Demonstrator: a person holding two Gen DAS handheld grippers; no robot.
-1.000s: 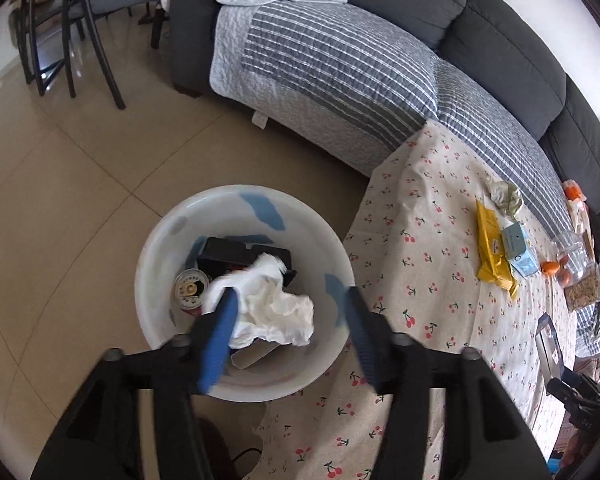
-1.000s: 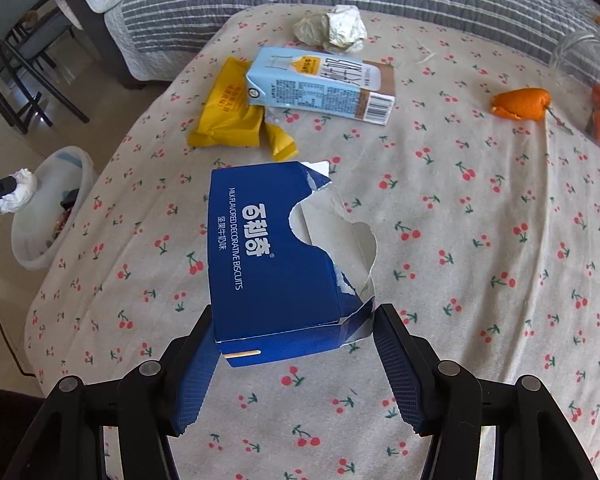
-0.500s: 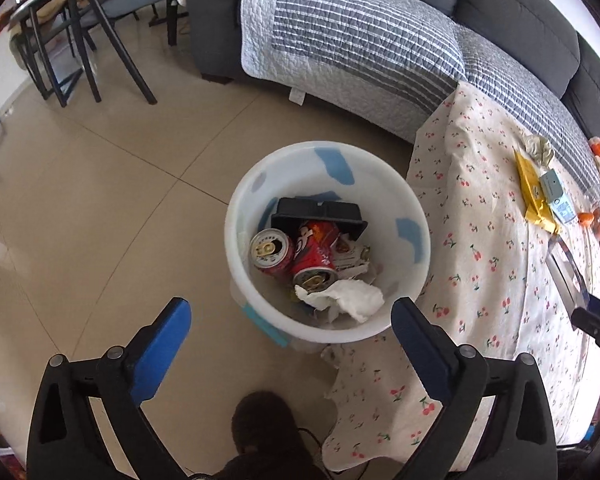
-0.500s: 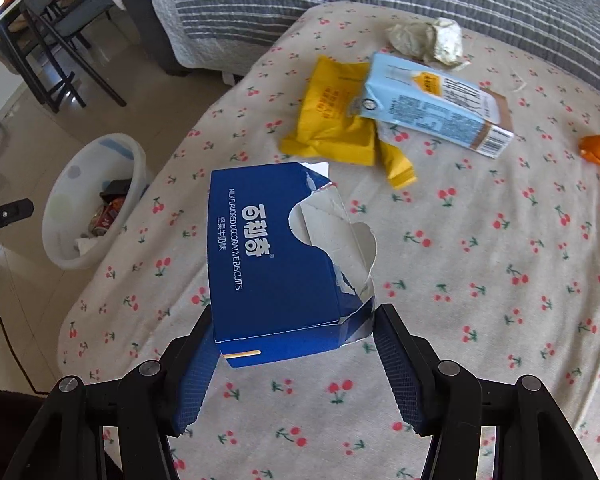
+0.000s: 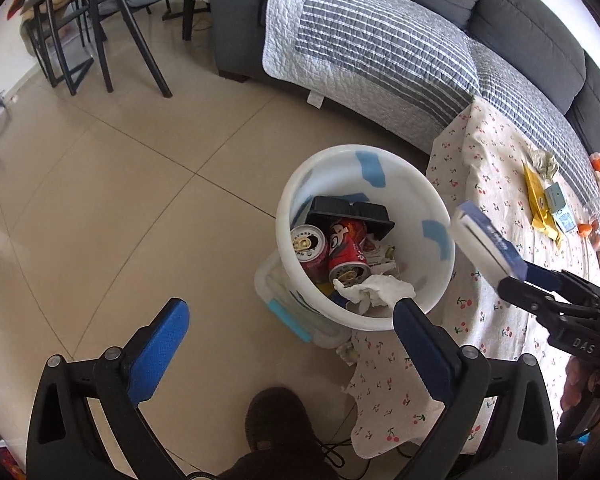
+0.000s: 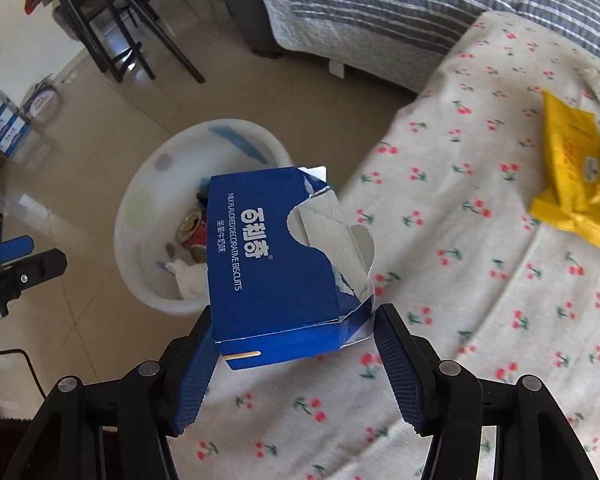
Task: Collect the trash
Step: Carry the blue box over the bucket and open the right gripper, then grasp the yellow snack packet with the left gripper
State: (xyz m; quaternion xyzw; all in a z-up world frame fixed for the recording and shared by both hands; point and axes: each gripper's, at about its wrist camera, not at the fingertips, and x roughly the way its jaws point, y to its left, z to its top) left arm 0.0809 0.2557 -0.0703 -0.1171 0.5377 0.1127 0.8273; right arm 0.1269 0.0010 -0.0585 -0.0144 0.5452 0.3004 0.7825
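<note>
right claw (image 6: pixel 296 356) clamped on torn blue biscuit box (image 6: pixel 276 264), hanging by the white bin (image 5: pixel 364 236) rim, maybe just over it | left claw (image 5: pixel 292 344) wide apart, nothing in it | tissue (image 5: pixel 376 292) sits in bin

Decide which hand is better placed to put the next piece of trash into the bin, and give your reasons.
Right. Its tongs already grip the torn blue box, carried near the white bin. The left tongs are open and empty over the floor.

Bin (image 5: pixel 364 168) mouth open above, cans (image 5: pixel 346 258) inside, table edge (image 5: pixel 452 152) touching right
</note>
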